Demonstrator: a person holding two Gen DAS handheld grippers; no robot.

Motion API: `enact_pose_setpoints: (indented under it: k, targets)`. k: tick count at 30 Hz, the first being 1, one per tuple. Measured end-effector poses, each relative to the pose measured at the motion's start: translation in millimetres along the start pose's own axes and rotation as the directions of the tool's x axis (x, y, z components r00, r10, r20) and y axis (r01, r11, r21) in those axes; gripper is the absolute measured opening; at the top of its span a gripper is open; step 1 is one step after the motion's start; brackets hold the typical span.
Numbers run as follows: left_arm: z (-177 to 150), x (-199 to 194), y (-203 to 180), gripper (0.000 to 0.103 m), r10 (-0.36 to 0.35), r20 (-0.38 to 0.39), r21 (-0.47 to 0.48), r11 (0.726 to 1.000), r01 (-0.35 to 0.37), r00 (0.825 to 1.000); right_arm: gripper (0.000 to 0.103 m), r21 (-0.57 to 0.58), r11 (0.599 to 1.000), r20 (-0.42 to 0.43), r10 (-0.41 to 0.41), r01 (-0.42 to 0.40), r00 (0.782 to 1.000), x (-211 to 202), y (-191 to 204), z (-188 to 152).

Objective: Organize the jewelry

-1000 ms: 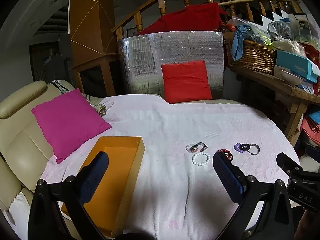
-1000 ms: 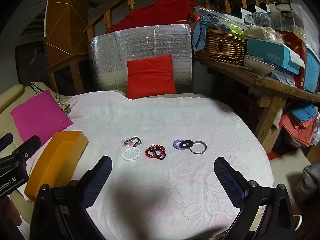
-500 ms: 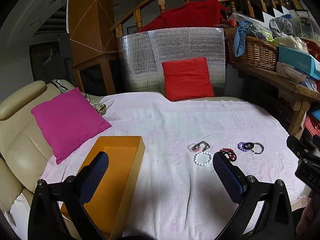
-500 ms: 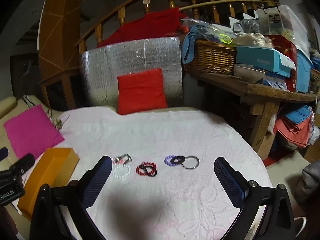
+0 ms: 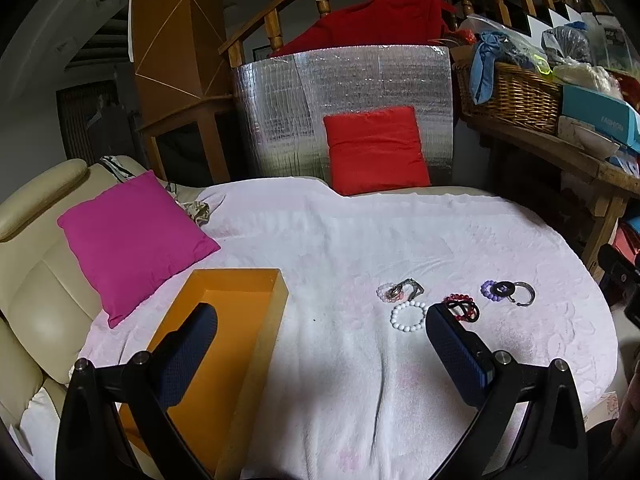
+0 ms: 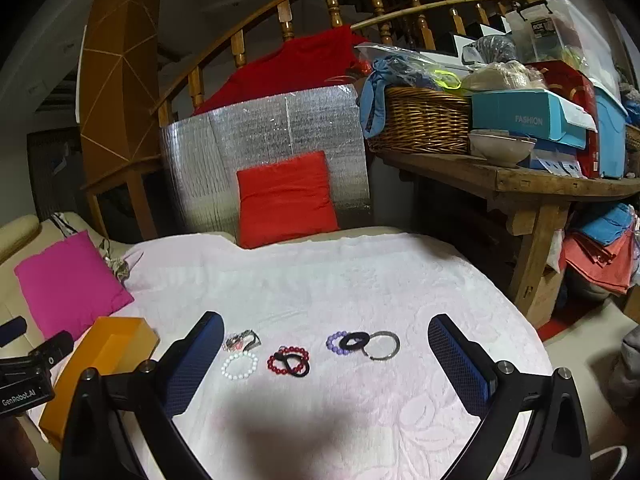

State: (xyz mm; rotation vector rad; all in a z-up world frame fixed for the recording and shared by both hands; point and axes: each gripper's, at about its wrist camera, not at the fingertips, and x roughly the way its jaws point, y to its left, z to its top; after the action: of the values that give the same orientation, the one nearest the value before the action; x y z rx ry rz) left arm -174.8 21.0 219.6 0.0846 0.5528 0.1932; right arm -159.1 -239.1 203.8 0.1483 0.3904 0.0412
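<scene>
White towel (image 6: 360, 280) with beaded bracelets (image 6: 288, 361), both tongs (image 5: 320, 344) (image 6: 326, 354) wide, empty

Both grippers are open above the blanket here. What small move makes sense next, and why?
Probably lower the right gripper onto the red bead bracelet, which lies between its open fingers. All the jewelry lies on the blanket; the orange box looks empty; the left gripper holds nothing.

The right gripper (image 6: 324, 356) has come nearer to the row of bracelets, so the white bead bracelet (image 6: 239, 365) now lies just at 3 o'clock of its left fingertip, while in the left wrist view the right gripper (image 5: 624, 276) has slid toward 3 o'clock.
</scene>
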Motion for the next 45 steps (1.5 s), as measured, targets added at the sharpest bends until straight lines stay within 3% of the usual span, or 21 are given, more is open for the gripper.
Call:
enact_pose_setpoints:
  k: [8,11,16,19,25,28,32,35,39,43,45]
  targets:
    - [0,23,-9,0.103,0.004,-0.018,0.011,1.000,-0.004,1.000,0.103,0.036,0.999,-0.081,0.029,-0.026,0.996,41,-15,-3]
    - [0,39,-13,0.103,-0.040,-0.027,-0.008,0.999,0.040,0.999,0.103,0.032,0.999,-0.113,0.005,-0.001,0.994,65,-23,-12]
    - [-8,83,-21,0.103,-0.001,-0.059,-0.012,1.000,0.000,0.998,0.103,0.091,0.996,-0.166,-0.012,0.027,0.986,98,-52,-38]
    - [-14,113,-27,0.103,0.012,-0.064,-0.001,1.000,-0.012,0.998,0.103,0.123,0.990,-0.255,-0.031,0.064,0.966,120,-71,-48]
    - [-21,179,-42,0.103,-0.058,-0.140,-0.021,0.998,0.056,0.989,0.103,0.123,0.991,-0.301,-0.017,0.056,0.954,144,-83,-47]
    - [-33,204,-45,0.103,-0.141,-0.168,-0.068,0.989,0.131,0.976,0.097,0.164,0.986,-0.357,0.087,-0.029,0.930,160,-78,-51]
    - [-46,222,-44,0.103,-0.127,-0.225,-0.064,0.991,0.115,0.966,0.085,0.119,0.982,-0.410,0.184,-0.148,0.893,180,-47,-55]
    - [-46,221,-41,0.103,-0.115,-0.208,-0.047,0.993,0.108,0.971,0.076,0.080,0.972,-0.439,0.233,-0.220,0.868,194,-19,-59]
    - [-47,224,-42,0.103,-0.179,-0.230,-0.052,0.984,0.171,0.957,0.064,0.030,0.963,-0.481,0.250,-0.269,0.840,212,9,-64]
    - [-45,232,-43,0.103,-0.239,-0.251,-0.069,0.971,0.229,0.938,0.061,0.002,0.960,-0.537,0.238,-0.281,0.809,233,21,-75]
    - [-43,235,-44,0.093,-0.263,-0.254,-0.077,0.965,0.251,0.931,0.049,0.003,0.959,-0.563,0.235,-0.282,0.792,244,22,-80]
